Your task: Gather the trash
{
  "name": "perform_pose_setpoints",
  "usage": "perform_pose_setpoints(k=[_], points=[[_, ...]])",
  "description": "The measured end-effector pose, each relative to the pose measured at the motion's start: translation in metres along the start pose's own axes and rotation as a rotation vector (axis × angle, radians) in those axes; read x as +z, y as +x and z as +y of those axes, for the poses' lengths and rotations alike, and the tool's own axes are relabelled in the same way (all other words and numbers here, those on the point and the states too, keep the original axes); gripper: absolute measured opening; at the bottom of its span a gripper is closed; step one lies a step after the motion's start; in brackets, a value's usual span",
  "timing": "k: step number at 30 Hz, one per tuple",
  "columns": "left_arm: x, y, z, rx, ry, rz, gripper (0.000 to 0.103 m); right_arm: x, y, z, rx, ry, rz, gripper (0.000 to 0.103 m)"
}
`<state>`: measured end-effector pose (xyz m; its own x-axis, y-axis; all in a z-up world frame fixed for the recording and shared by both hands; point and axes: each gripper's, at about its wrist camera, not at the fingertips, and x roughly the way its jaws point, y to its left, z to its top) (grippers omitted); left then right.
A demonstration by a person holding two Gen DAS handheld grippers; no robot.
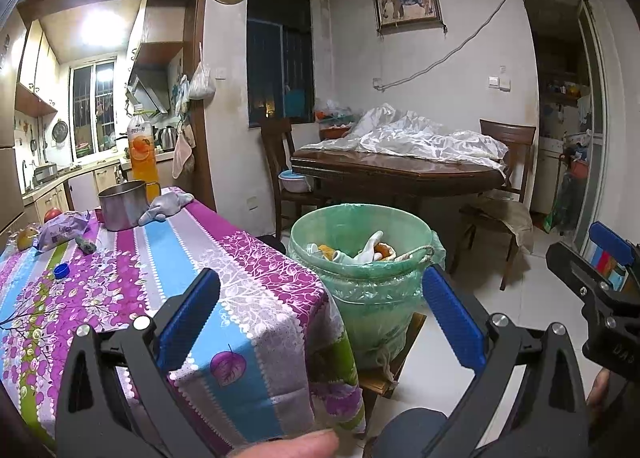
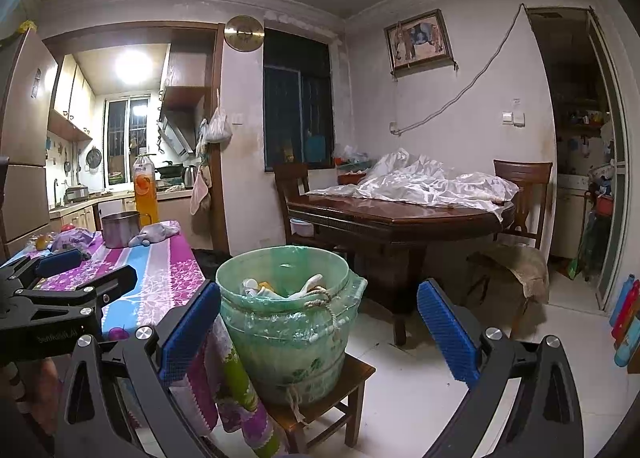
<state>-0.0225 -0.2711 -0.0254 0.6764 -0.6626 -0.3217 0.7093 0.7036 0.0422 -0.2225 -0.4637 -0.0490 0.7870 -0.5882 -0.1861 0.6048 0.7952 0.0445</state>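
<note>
A green bin (image 1: 372, 290) lined with a plastic bag stands on a low wooden stool (image 2: 352, 374) beside the table corner, with scraps inside it. My left gripper (image 1: 320, 310) is open and empty, hovering over the corner of the purple striped tablecloth (image 1: 224, 258). My right gripper (image 2: 316, 322) is open and empty too, with the bin (image 2: 284, 322) framed between its fingers. Loose on the cloth lie a blue bottle cap (image 1: 61, 270), a crumpled snack bag (image 1: 62, 233) and a small grey-green wad (image 1: 86, 246). Each gripper shows in the other's view: right gripper (image 1: 592, 254), left gripper (image 2: 90, 268).
A metal pot (image 1: 121, 204), a grey cloth (image 1: 166, 208), an orange juice bottle (image 1: 140, 150) and fruit (image 1: 25, 239) stand at the table's far end. Behind the bin is a dark wooden table (image 2: 400, 218) with white plastic sheeting and chairs. A thumb (image 1: 296, 446) shows at the bottom.
</note>
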Motion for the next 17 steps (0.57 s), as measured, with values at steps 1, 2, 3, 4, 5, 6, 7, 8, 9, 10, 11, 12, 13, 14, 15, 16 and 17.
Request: perform_pose_setpoints(k=[1, 2, 3, 4, 5, 6, 7, 8, 9, 10, 11, 12, 13, 14, 15, 16, 17], points=[[-0.0002, 0.0005, 0.0001, -0.001, 0.001, 0.001, 0.098, -0.0008, 0.0012, 0.0007, 0.001, 0.0, 0.001, 0.098], [-0.0006, 0.0003, -0.0001, -0.001, 0.002, 0.001, 0.098, -0.0015, 0.002, 0.0008, 0.001, 0.001, 0.002, 0.098], [-0.0007, 0.0004, 0.0001, -0.002, 0.002, 0.001, 0.098, -0.0014, 0.002, 0.0008, 0.001, 0.001, 0.002, 0.098], [-0.0009, 0.0004, 0.0004, -0.004, 0.002, 0.002, 0.098, -0.0023, 0.003, 0.0017, 0.001, 0.002, 0.003, 0.098], [-0.0015, 0.0001, 0.0011, -0.004, -0.001, 0.0, 0.098, -0.0032, 0.004, 0.0025, 0.001, 0.003, 0.004, 0.098], [-0.0016, 0.0003, 0.0007, -0.003, -0.003, -0.002, 0.097, -0.0038, 0.0054, 0.0033, 0.0, 0.003, 0.006, 0.098], [-0.0018, -0.0001, 0.001, 0.0, -0.003, -0.005, 0.097, -0.0032, 0.0054, 0.0028, 0.001, 0.003, 0.007, 0.098], [-0.002, -0.0003, 0.0011, 0.001, 0.0, -0.007, 0.098, -0.0029, 0.0054, 0.0026, 0.0, 0.004, 0.005, 0.098], [-0.002, 0.0002, 0.0008, 0.001, -0.001, -0.006, 0.097, -0.0037, 0.0065, 0.0043, 0.001, 0.003, 0.005, 0.098], [-0.002, 0.0005, 0.0006, 0.003, -0.003, -0.005, 0.098, -0.0031, 0.006, 0.0031, 0.001, 0.002, 0.005, 0.098], [-0.0015, 0.0013, 0.0005, 0.007, -0.004, 0.0, 0.098, -0.0038, 0.0065, 0.0038, 0.001, 0.002, 0.004, 0.098], [-0.0015, 0.0017, 0.001, 0.007, -0.004, 0.003, 0.098, -0.0038, 0.0061, 0.004, -0.001, 0.004, 0.003, 0.098], [-0.0014, 0.0016, 0.0017, 0.009, -0.006, 0.002, 0.098, -0.0036, 0.0061, 0.0032, 0.0, 0.004, 0.004, 0.098], [-0.0012, 0.0011, 0.0022, 0.011, -0.007, 0.0, 0.098, -0.0049, 0.0066, 0.0031, 0.0, 0.005, 0.003, 0.098], [-0.0005, 0.001, 0.0019, 0.011, -0.007, 0.0, 0.098, -0.0055, 0.0072, 0.0035, 0.0, 0.004, 0.003, 0.098], [-0.0002, 0.0007, 0.0016, 0.009, -0.006, 0.0, 0.098, -0.006, 0.0072, 0.0039, 0.0, 0.005, 0.004, 0.098], [-0.0002, 0.0004, 0.0017, 0.009, -0.006, -0.001, 0.098, -0.0058, 0.0069, 0.0039, 0.0, 0.006, 0.004, 0.098]])
